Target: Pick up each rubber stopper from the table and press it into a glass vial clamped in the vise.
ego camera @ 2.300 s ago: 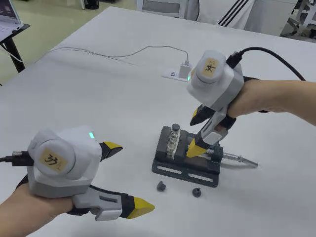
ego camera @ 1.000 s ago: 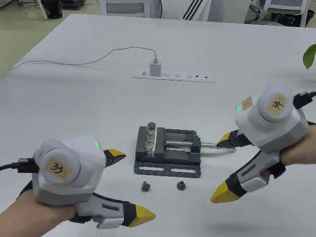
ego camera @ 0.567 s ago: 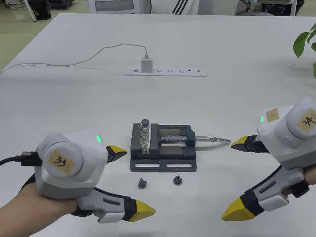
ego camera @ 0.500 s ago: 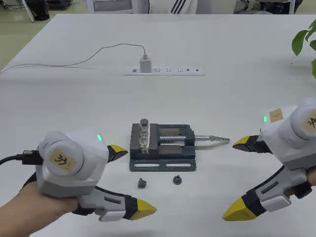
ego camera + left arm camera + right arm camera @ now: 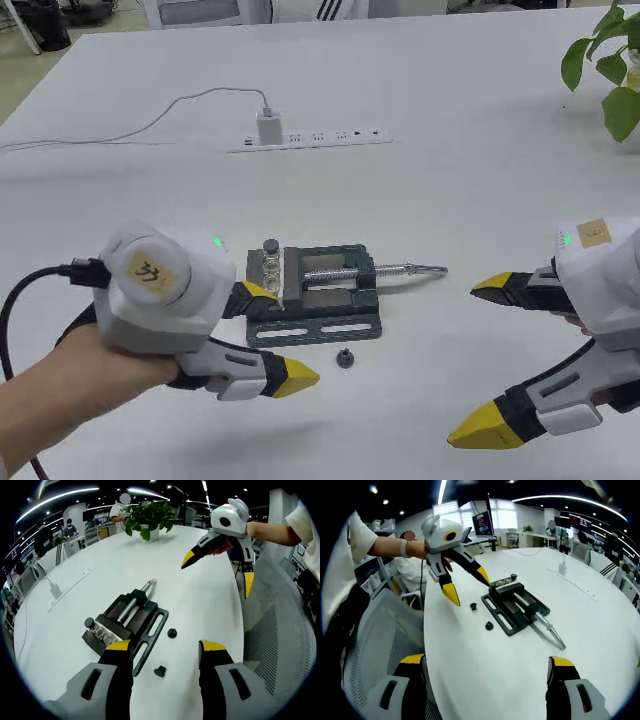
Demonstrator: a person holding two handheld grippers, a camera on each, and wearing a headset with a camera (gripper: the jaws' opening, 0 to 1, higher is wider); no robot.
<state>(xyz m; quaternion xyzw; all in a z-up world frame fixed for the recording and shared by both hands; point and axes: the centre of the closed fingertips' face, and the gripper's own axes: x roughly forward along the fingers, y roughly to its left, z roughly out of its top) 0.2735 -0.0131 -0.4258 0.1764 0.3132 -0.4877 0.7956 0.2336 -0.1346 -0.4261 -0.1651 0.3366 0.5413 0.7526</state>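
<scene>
Sitting low in the left gripper view, one stopper (image 5: pixel 160 671) is lying just beside the vise (image 5: pixel 122 611), framed by the spread jaws of the left gripper (image 5: pixel 166 646). Dropping straight and pinching its sides is looking wisest. The right gripper (image 5: pixel 480 360) is hanging lower right, jaws parted.

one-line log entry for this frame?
left gripper open, over loose stopper | right gripper open, right of vise | second stopper on table | stoppered vial in vise
</scene>
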